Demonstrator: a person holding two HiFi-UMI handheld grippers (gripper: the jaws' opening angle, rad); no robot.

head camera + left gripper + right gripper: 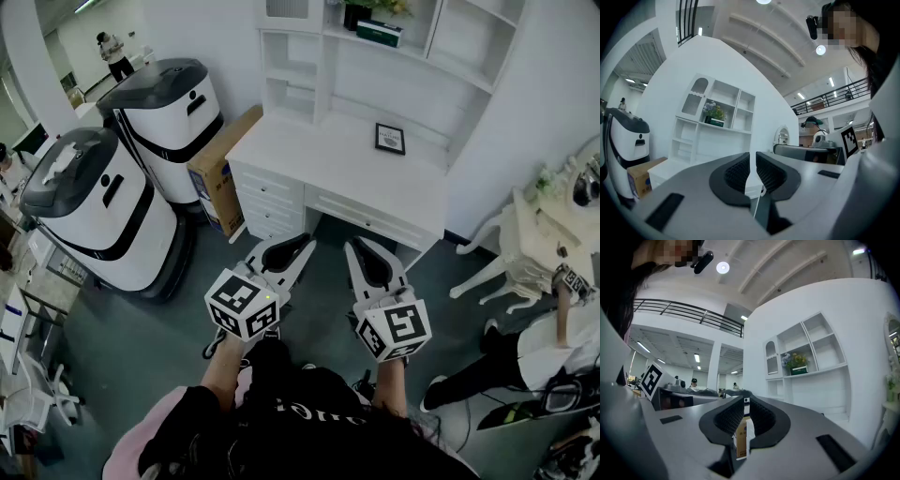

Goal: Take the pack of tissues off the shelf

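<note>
- Fingers of left gripper: pressing together with only a sliver of gap, gripping nothing.
- Fingers of right gripper: likewise meeting pad to pad, carrying nothing.
- Hovering side by side at 6 o'clock in the head view, close to the body and aiming toward 12 o'clock; judged a ready stance ahead of the reach, with the jaws shut because nothing is yet within range.
- Sitting on an upper shelf of the white desk unit, at 1 o'clock in the head view: the pack of tissues, green, resting just beside a potted plant at its 10 o'clock, and well apart from both grippers.
- Showing again in the left gripper view at 10 o'clock of the jaws, and in the right gripper view at 1 o'clock, under the flowers each time.
- Leaning upright on the desk top below the shelf: a small picture frame, likely for display and clear of the route to the pack.
- Standing parked at 9 to 10 o'clock, off to the desk's side: white machines, with a cardboard box wedged between them and the desk.
- Counting up: two grippers, one pack of tissues, one plant, one frame, two white machines, one box.
- Judging the task as not yet begun, with the pack untouched on its shelf.
</note>
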